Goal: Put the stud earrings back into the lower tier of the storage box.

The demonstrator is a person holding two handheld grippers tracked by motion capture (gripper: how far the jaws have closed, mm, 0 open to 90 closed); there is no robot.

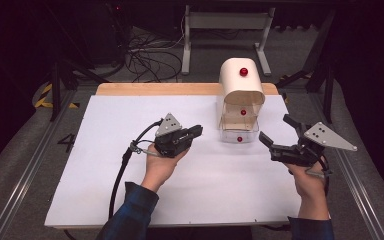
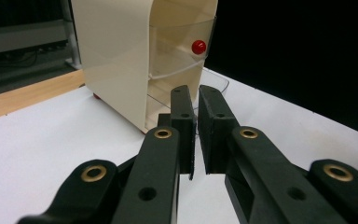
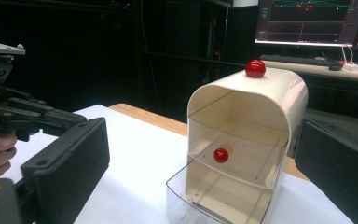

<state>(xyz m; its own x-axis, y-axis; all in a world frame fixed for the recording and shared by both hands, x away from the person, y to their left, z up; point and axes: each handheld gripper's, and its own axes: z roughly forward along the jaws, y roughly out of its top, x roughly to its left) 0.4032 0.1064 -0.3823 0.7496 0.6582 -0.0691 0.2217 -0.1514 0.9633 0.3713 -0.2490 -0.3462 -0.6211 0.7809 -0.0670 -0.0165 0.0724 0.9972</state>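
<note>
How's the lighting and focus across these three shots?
High view: white table brightly lit, surroundings dark, slightly soft. Left gripper view: near jaws sharp, cabinet behind a little soft. Right gripper view: cabinet crisp, near jaws blurred at the edges, background dark apart from a glowing monitor.

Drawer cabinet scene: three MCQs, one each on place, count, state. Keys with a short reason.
1. Where does the drawer cabinet stand on the white table?
A. near edge, by the person
B. far side, right of centre
C. far left corner

2. How many red knobs show on the cabinet in the high view?
A. one
B. three
C. five

3. How is the bottom drawer?
A. pulled out
B. pushed fully in
C. removed and lying on the table

Answers:
1 B, it stands near the wooden back strip, beyond and between the left gripper and right gripper.
2 B, one on top and one on each drawer front.
3 A, its clear front juts past the shell.
</note>
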